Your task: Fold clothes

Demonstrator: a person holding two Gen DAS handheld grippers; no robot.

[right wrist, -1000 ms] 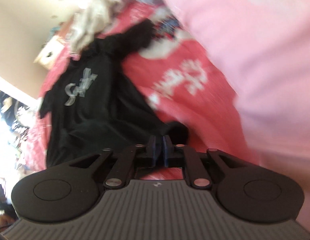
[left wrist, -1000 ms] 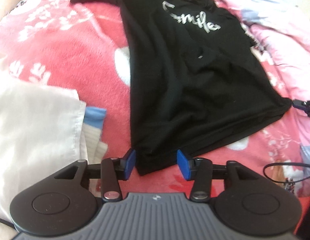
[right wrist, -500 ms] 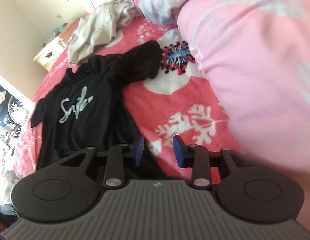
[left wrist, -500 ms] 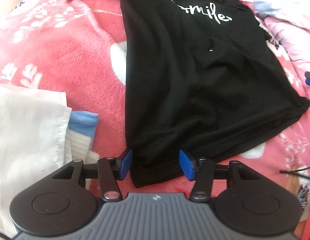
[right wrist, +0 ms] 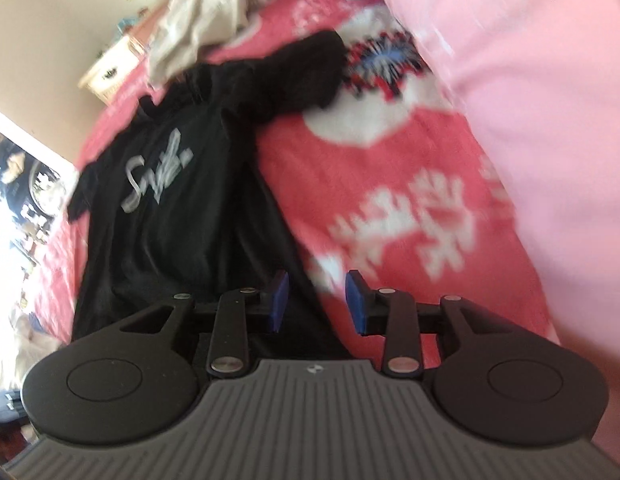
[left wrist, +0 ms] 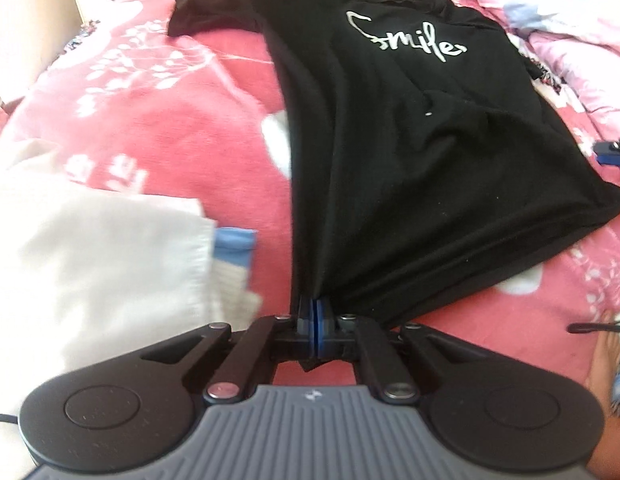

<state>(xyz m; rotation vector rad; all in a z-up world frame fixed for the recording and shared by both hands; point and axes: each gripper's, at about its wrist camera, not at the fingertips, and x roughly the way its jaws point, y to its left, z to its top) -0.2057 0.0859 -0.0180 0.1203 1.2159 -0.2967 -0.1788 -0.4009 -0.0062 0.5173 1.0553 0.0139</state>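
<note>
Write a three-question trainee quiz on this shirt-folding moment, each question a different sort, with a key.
1. True or false: the left gripper is shut on the shirt.
2. Multiple choice: the right gripper is A) shut on the hem, B) open, C) out of view.
3. Fill in: left of the shirt's hem lies a folded ____ cloth.

Key: 1 true; 2 B; 3 white.

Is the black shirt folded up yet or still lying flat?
Still spread out. The black shirt lies open on the red blanket, writing showing and one sleeve out. The left gripper pinches only its bottom corner.
</note>
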